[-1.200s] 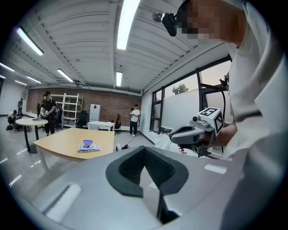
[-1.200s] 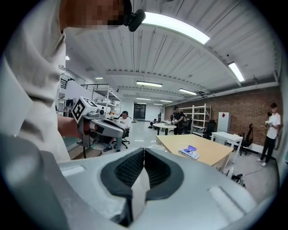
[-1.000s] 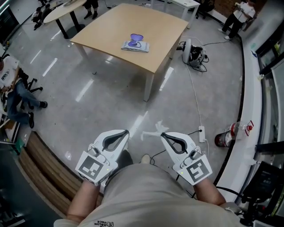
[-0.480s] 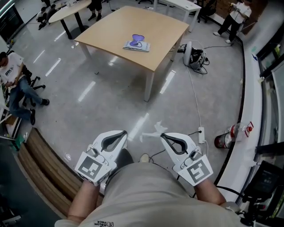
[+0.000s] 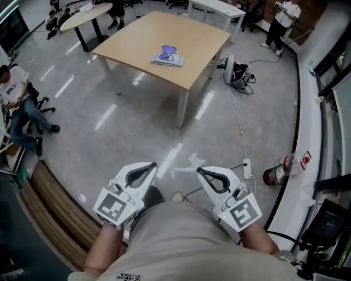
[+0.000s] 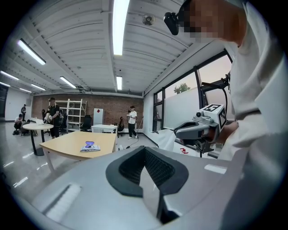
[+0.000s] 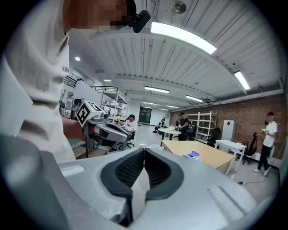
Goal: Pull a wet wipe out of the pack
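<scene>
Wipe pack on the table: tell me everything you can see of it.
The wipe pack is a flat, soft-looking pale pouch with purple print and what looks like a purple lid flap raised on top. It lies flat near the middle of the light wooden table, alone there, and only the tabletop touches it. It is too small to tell whether a wipe sticks out. It is far ahead of the left gripper and the right gripper, which pinches a white wet wipe.

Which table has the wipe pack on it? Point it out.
The square light-wood table nearest you: the purple-topped wipe pack lies on it. The oval table and the white table stand farther back.
</scene>
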`<state>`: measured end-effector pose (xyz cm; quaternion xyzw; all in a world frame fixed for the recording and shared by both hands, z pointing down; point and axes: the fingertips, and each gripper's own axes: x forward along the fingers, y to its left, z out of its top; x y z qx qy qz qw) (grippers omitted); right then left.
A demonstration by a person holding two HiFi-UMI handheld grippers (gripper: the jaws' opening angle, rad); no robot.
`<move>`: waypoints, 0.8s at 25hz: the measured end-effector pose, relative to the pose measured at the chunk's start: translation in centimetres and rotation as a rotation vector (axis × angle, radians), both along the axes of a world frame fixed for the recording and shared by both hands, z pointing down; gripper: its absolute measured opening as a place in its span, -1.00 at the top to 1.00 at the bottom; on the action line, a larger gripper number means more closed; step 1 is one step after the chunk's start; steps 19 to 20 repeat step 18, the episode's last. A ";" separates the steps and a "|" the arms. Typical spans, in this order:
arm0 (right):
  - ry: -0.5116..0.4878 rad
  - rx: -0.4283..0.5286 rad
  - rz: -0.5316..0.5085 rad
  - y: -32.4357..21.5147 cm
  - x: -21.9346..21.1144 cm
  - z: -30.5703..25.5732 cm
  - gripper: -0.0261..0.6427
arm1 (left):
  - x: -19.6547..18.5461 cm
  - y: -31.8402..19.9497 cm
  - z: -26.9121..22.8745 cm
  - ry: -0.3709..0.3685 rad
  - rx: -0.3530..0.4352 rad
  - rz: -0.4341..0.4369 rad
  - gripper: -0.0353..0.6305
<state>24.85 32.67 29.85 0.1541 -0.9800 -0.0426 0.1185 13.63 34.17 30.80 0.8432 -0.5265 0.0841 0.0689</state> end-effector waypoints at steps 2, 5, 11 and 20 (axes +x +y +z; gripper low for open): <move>0.003 0.001 -0.002 0.0 0.0 0.0 0.91 | 0.0 0.1 0.0 0.004 0.001 0.000 0.88; 0.002 -0.004 -0.001 -0.8 -0.7 0.2 0.91 | -0.7 -0.7 0.4 0.007 -0.006 -0.002 0.88; 0.008 -0.012 -0.008 -1.1 -1.9 0.5 0.91 | -1.6 -0.9 0.7 0.014 -0.006 0.002 0.88; 0.013 -0.013 -0.012 -1.4 -2.4 0.7 0.91 | -1.8 -1.0 1.1 0.033 -0.005 0.022 0.88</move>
